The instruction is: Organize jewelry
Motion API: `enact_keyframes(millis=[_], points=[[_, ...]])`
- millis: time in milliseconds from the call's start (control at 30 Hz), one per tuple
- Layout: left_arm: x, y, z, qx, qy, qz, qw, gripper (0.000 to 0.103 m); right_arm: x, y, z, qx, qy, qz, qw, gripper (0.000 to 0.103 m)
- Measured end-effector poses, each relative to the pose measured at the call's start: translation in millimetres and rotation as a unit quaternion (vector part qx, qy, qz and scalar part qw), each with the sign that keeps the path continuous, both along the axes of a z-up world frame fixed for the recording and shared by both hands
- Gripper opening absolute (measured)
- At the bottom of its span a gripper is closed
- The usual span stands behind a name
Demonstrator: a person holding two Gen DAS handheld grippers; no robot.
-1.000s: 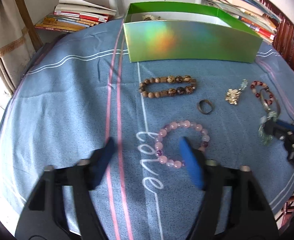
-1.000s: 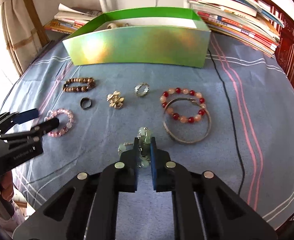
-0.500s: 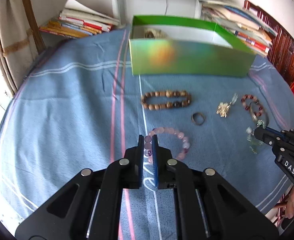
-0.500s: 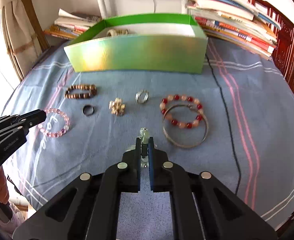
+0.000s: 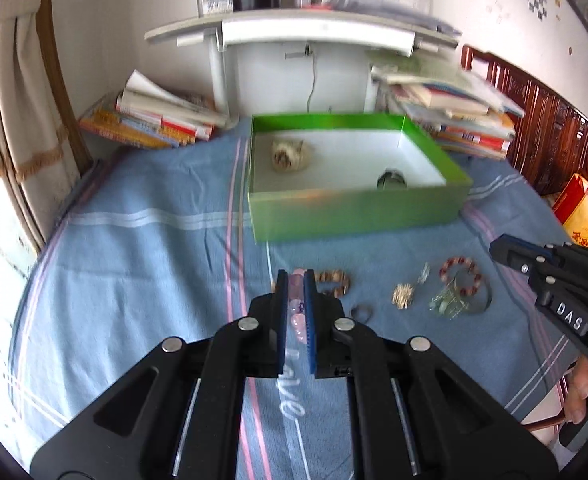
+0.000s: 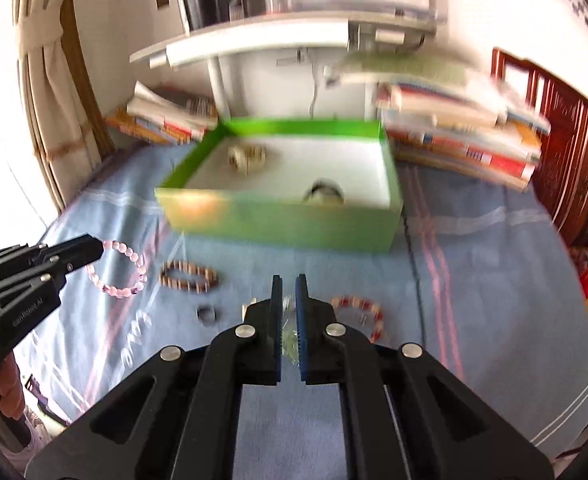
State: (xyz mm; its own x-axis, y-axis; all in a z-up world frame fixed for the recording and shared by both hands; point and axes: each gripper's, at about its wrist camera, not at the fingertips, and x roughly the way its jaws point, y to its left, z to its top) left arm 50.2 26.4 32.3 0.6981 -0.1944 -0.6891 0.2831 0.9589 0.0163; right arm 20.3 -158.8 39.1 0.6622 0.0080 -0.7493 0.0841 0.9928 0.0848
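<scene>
Both my grippers lifted off blue cloth (image 5: pixel 142 248), left gripper (image 5: pixel 295 280) clamping pink bead bracelet (image 6: pixel 122 268), right gripper (image 6: pixel 288 284) clamping pale green pendant (image 5: pixel 445 302), green box (image 5: pixel 357 216) ahead.

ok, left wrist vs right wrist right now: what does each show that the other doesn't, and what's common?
Left wrist only: the pale green jewelry hanging clear below the right gripper, and the gold charm in full.

Right wrist only: the pink bead bracelet as a full loop dangling from the left gripper; in the left view only a few beads show between its fingers.

Both: the green box with two pieces already inside, the brown bead bracelet, dark ring, red bead bracelet, blue cloth, book stacks.
</scene>
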Motion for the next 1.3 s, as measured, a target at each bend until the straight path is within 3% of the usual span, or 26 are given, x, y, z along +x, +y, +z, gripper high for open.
enact_keyframes(millis=[100,200,400,500,567,633,700,767,800,833,967,1067,1200,1300], points=[[6.5,-2.5,13.6,0.003,-0.017,0.002,0.9999,0.008,4.4,-1.1,16.5,-0.013,-0.017,-0.002,1.000,0.007],[4.6,-4.5,14.1,0.005,-0.020,-0.004,0.9998,0.008,5.3,-3.6,12.1,-0.012,-0.009,-0.004,1.000,0.007],[0.5,-4.6,-37.6,0.001,0.055,-0.018,0.9983,0.009,15.0,-7.0,-65.6,0.006,0.099,-0.003,0.995,0.015],[6.1,-5.0,-67.7,0.000,0.098,-0.010,0.9951,0.009,19.4,0.4,-91.5,0.009,0.128,0.002,0.992,0.015],[7.4,-4.1,-78.5,0.000,0.111,-0.009,0.9938,0.009,19.6,4.4,-95.6,0.006,0.123,0.002,0.992,0.020],[7.8,-2.8,-84.8,0.003,0.116,-0.002,0.9932,0.009,20.3,7.3,-96.2,0.006,0.121,0.005,0.993,0.035],[7.1,0.6,-86.8,0.003,0.117,0.003,0.9932,0.018,20.9,9.6,-96.8,0.003,0.115,0.009,0.993,0.041],[6.0,3.8,-88.2,0.005,0.116,0.009,0.9932,0.026,22.7,11.2,-99.8,-0.002,0.116,0.011,0.993,0.041],[6.0,4.6,-88.5,0.007,0.116,0.011,0.9932,0.028,22.1,10.5,-101.8,-0.001,0.119,0.008,0.993,0.035],[5.6,5.5,-90.2,0.008,0.118,0.012,0.9929,0.028,19.5,10.7,-101.0,-0.005,0.115,0.005,0.993,0.024],[3.9,5.3,-94.2,0.012,0.125,0.015,0.9920,0.042,10.0,15.8,-97.8,0.022,0.126,0.035,0.991,0.023],[3.5,4.4,-95.0,0.013,0.127,0.013,0.9918,0.044,-3.8,26.6,-92.7,0.042,0.135,0.083,0.986,0.023],[2.3,1.1,-95.4,0.015,0.126,0.008,0.9918,0.047,-13.0,28.1,-83.2,0.011,0.117,0.072,0.990,0.024],[2.1,-1.6,-97.0,0.018,0.127,0.005,0.9917,0.047,-12.7,22.0,-83.4,0.016,0.115,0.057,0.992,0.024]])
